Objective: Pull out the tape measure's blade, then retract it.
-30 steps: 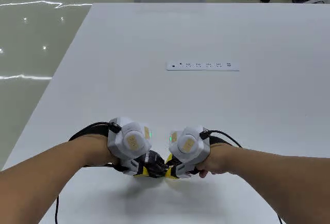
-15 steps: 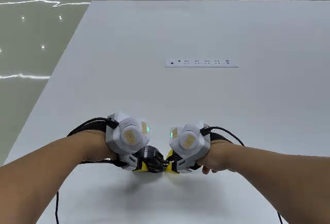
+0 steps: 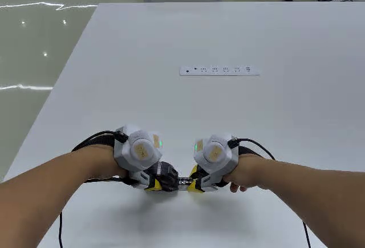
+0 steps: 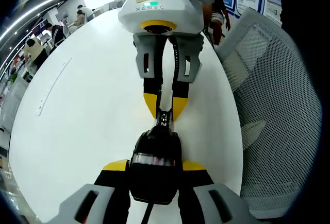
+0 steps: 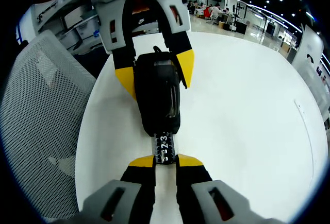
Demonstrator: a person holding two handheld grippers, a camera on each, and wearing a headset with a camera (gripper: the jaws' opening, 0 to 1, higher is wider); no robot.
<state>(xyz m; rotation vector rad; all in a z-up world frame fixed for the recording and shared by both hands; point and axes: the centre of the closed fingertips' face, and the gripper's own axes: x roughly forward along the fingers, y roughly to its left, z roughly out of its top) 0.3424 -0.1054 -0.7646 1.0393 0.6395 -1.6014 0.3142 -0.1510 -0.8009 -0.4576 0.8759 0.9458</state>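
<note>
your left gripper [image 4: 154,165] has its fingers closed on the black tape measure [image 4: 154,180], over the tabletop [image 3: 228,122] and well to your side of the power strip [image 3: 219,70]. your right gripper [image 5: 165,160] pinches the blade [image 5: 163,147] end, facing the case on that same side; a short numbered length is out.

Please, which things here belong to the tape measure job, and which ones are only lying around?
For the job: tape measure, held in the left gripper; blade, slightly out, pinched by the right gripper.
Just lying about: power strip on the table; mesh chair beside the table.
</note>
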